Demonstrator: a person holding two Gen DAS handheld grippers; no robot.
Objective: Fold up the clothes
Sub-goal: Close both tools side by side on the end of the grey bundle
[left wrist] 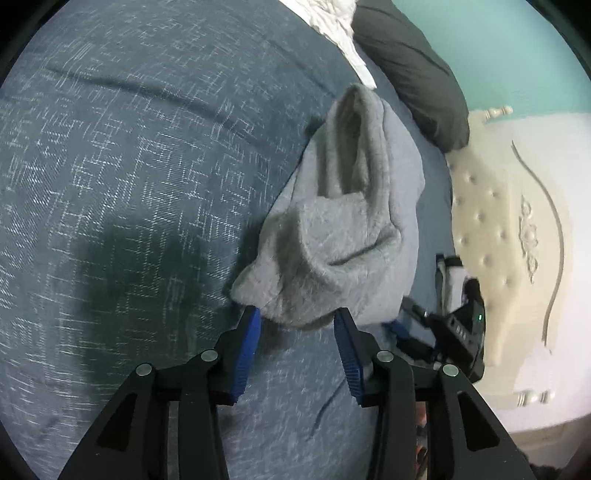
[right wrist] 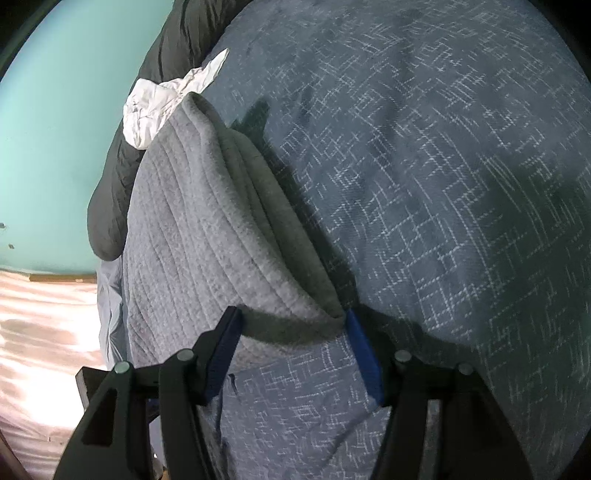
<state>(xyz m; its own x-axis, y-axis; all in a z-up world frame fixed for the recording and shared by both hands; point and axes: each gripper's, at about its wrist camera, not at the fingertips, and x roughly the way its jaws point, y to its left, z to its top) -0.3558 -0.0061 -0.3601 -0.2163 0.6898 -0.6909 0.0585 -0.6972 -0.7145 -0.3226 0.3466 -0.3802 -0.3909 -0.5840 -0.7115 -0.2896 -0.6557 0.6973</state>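
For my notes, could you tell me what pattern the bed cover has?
The dark blue bed cover has fine white crosshatched line markings, clearest in the right wrist view.

A home bedroom is shown: a bed (left wrist: 129, 184) is covered by a blue patterned bedspread, a cream tufted headboard (left wrist: 491, 229) is seen beside it, with a turquoise wall (right wrist: 55, 147) behind.

Garment (left wrist: 343, 229) on bedspread (left wrist: 129, 184), before pillow (left wrist: 413, 74)

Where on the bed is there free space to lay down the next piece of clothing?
The wide bare blue bedspread beside the grey garment is free. It is crowded toward the headboard, where the dark pillow and white cloth lie.
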